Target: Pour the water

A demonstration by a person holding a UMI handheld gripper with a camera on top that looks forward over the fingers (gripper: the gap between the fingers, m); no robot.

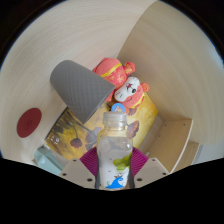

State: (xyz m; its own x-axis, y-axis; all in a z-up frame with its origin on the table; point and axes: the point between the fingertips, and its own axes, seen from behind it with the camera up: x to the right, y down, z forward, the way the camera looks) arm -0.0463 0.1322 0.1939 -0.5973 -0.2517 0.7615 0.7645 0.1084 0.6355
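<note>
- Bottle (117, 150) sits right between the gripper (116, 166) fingers, clear body with a blue print, pale cap end pointing up and away from me.
- Both purple pads (141, 160) look pressed against its sides, no gap visible on either side, so I read the fingers as closed on it about half way, at bottle width.
- Long axis runs straight ahead along the fingers, roughly upright in my view. Tilt I can't judge finely from this one camera.
- Grey cup (80, 87) is beyond the fingertips and off to the left, mouth turned my way, apparently tilted or lying over. Likeliest receiver for the water, but that's my guess.
- Key relation: cup lies ahead-left of the bottle's cap end, near but not touching as far as I can see. The pour would need a swing left plus a roll to bring the cap end over the cup's mouth.
- Clutter is tight: a pink and orange toy (124, 80) just behind the cap, a yellow packet (70, 133) left of the bottle below the cup, a red disc (27, 123) further left on the pale tabletop (40, 60).
- Risk as I see it: the cap looks still on, so nothing may flow, and the toy is close enough to get clipped on the swing.
- Water level inside I can't make out.
</note>
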